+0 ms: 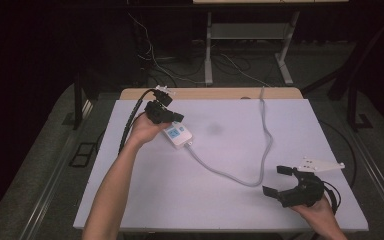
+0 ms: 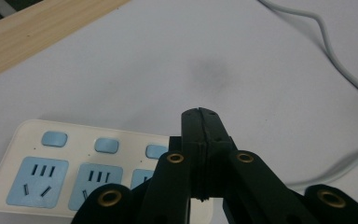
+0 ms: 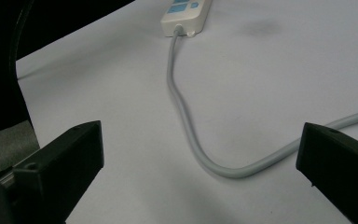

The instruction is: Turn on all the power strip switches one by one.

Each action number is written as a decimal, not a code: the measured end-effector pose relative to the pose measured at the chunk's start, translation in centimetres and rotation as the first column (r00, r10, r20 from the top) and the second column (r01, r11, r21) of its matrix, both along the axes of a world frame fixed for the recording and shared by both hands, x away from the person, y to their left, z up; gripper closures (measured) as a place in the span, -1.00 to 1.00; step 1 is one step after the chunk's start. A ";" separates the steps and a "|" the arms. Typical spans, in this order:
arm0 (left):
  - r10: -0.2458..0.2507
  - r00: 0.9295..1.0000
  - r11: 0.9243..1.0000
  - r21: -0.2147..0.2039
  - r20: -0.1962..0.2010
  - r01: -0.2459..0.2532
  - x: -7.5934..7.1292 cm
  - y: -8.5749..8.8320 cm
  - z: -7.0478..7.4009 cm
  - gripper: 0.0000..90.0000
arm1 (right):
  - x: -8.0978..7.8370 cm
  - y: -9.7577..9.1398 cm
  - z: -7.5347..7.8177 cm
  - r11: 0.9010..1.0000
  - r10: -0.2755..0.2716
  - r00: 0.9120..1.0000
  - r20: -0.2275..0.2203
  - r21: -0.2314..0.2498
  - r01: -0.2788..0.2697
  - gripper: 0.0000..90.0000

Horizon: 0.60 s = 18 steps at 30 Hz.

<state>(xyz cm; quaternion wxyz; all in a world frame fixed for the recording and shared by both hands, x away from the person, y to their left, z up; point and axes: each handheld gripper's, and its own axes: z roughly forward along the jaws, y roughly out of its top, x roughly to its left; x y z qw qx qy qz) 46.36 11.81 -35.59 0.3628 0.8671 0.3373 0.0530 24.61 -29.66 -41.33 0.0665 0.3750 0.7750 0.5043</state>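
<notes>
At the near right edge of the table (image 1: pixel 145 200), the right gripper (image 1: pixel 278 181) rests with its jaws spread wide, grasping nothing. A grey cable (image 1: pixel 230 175) loops just beyond it (running far right toward the table's back edge). Farther, at the left, the left gripper (image 1: pixel 176 117) hangs over a white power strip (image 1: pixel 177 135) with blue sockets, jaws pressed together on nothing.

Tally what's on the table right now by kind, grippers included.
Power strips: 1, white with blue sockets, its grey cable looping across the table.
Grippers: 2, left gripper shut above the strip, right gripper open near the cable loop.
Total: 3
</notes>
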 end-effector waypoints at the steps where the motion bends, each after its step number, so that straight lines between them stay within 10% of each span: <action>1: -0.004 1.000 1.000 0.004 -0.001 0.004 0.1 0.0 -0.1 0.99 | 0.0 0.0 0.0 1.000 0.000 1.000 0.000 0.001 0.000 -0.99; 18: 0.026 0.999 0.998 0.062 -0.031 -0.024 1.1 -0.4 -2.7 0.99 | 0.0 0.0 0.0 1.000 0.004 1.000 0.000 -0.004 -0.004 -0.99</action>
